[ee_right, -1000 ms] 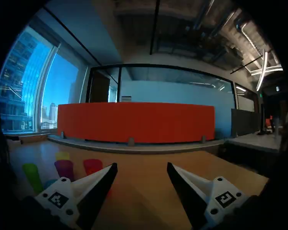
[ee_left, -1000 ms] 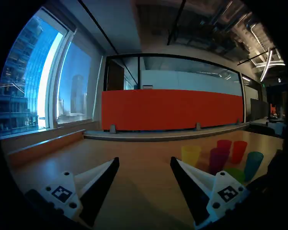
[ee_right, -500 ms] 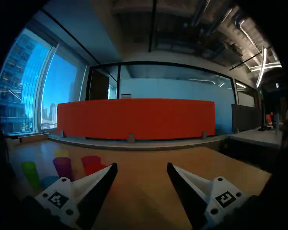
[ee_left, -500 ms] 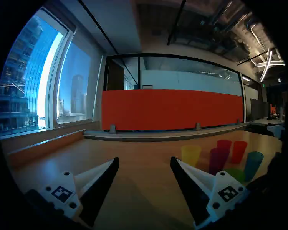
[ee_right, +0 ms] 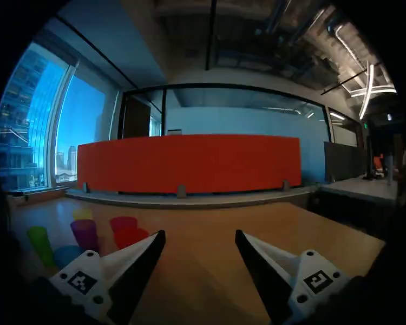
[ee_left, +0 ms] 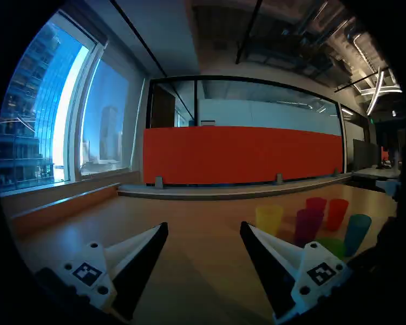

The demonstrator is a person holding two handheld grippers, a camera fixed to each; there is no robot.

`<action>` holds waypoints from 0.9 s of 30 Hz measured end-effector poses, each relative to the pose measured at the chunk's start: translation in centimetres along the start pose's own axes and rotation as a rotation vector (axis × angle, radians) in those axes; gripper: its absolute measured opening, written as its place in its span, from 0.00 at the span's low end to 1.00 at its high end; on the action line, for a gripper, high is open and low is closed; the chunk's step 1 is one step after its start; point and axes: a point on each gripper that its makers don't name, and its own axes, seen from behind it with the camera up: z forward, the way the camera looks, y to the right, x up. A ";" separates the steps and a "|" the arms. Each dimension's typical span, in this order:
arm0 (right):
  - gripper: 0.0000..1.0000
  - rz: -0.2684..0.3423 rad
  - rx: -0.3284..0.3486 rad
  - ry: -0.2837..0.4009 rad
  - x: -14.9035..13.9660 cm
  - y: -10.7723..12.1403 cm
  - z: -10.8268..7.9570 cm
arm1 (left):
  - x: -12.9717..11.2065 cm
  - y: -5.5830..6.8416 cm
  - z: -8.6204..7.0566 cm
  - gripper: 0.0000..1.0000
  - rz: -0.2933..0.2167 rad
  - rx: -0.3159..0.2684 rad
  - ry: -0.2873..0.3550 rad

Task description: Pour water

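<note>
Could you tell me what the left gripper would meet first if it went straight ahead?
Probably nothing near: the left gripper, jaws open, points over bare table, left of the coloured cups; the orange partition stands far ahead, though depth is unclear.

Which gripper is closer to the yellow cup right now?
Left, probably. The yellow cup stands just ahead-right of the left gripper and looks larger; from the right gripper it sits far off to the left, behind the purple cup.
</note>
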 end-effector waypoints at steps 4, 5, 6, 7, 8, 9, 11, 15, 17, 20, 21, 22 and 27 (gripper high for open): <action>1.00 -0.010 0.000 -0.001 -0.1 -0.1 0.0 | 0.0 0.0 0.0 1.00 0.000 0.000 0.000; 1.00 -0.014 0.000 -0.001 -0.1 -0.1 -0.1 | 0.0 0.0 0.0 0.99 0.000 0.000 0.000; 1.00 -0.017 0.001 -0.001 -0.2 -0.2 -0.1 | 0.0 0.0 0.0 0.99 0.000 0.000 0.000; 1.00 -0.017 0.001 -0.001 -0.2 -0.2 -0.1 | 0.0 0.0 0.0 0.99 0.000 0.000 0.000; 1.00 -0.017 0.002 -0.002 -0.2 -0.3 -0.1 | 0.0 0.0 0.0 0.99 0.000 0.000 0.000; 1.00 -0.017 0.003 -0.002 -0.2 -0.3 -0.2 | 0.0 0.0 0.0 0.99 0.000 0.000 0.000; 1.00 -0.016 0.002 -0.002 -0.2 -0.3 -0.2 | 0.0 0.0 0.0 0.99 0.000 0.000 0.000; 1.00 -0.016 0.000 -0.002 -0.2 -0.3 -0.2 | 0.0 0.0 0.0 0.99 0.000 0.000 0.000; 1.00 -0.016 0.000 -0.003 -0.2 -0.3 -0.2 | 0.0 0.0 0.0 0.99 0.000 0.000 0.000; 1.00 -0.016 0.000 -0.003 -0.2 -0.2 -0.2 | 0.0 0.0 0.0 0.99 0.000 0.000 0.000; 1.00 -0.016 0.000 -0.003 -0.2 -0.2 -0.2 | 0.0 0.0 -0.1 0.99 0.000 0.000 0.000; 1.00 -0.015 0.000 -0.003 -0.2 -0.2 -0.2 | 0.0 0.0 -0.1 0.99 0.000 0.000 0.000; 1.00 -0.015 0.000 -0.003 -0.2 -0.2 -0.1 | 0.0 0.0 -0.1 0.99 0.000 0.001 0.000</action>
